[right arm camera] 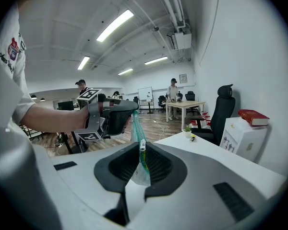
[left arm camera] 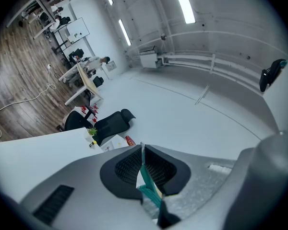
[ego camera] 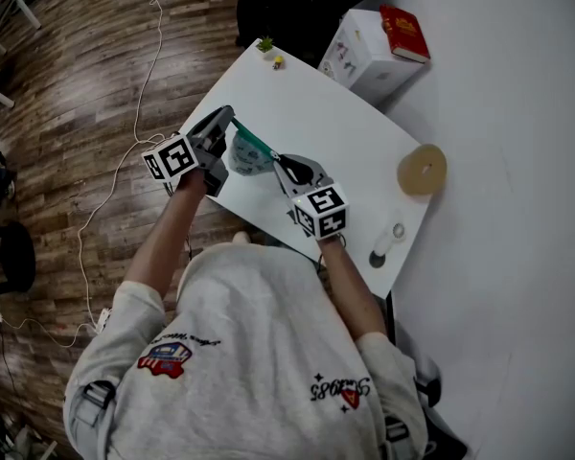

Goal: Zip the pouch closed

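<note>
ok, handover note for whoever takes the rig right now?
Left tool: shut on the teal zipper edge of the pouch, at one end.
Right tool: shut on the same edge further along, seemingly at the slider.
The pouch hangs between them, held up off the white table.
Done: both grips set; how far it is zipped can't be read.
Left: draw the slider to the end, confirm closed.

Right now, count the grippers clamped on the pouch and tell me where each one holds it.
2. The left gripper is shut on the left end of the pouch, at its teal zipper edge; the right gripper is shut on the right end. Neither is hidden.
</note>
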Demonstrator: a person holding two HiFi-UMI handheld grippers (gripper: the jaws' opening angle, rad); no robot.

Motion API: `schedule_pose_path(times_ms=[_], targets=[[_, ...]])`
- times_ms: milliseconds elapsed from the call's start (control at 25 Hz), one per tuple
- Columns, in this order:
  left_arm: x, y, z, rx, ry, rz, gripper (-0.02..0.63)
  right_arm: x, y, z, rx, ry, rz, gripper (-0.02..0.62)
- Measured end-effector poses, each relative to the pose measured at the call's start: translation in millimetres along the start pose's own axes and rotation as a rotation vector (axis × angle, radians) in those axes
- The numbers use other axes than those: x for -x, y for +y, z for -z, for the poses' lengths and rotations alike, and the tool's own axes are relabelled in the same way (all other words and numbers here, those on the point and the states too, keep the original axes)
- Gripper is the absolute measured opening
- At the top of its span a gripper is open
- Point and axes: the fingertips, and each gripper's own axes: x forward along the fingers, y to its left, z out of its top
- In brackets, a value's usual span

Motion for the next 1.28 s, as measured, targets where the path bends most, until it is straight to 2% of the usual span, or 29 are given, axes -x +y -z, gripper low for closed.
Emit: schedule_pose_path(times_ms=[600, 960, 1120, 1280], targets=[[6.8, 11.0, -13.4, -0.011, -0.001, -0.023, 0.015, 6.0, -7.7, 13.1, 0.006, 0.033, 0.032, 0.041], [-2.5, 5.5, 0.0, -0.042, 0.031, -0.008, 0.016, 7.7, -13.7, 28.2, -0.021, 0.056, 0.026, 0.048], [-5.3, 1.0, 5.1, -0.077, 0.043, -0.004, 0.015, 10.4, -17.6, 27.5, -0.044, 0.035, 0.053, 0.057], [-8.7, -2.2, 10.3, -0.184, 0.071, -0.027, 0.015, 18.4, -34.5, 24.8, -0.085, 0.005, 0.109, 0.065]])
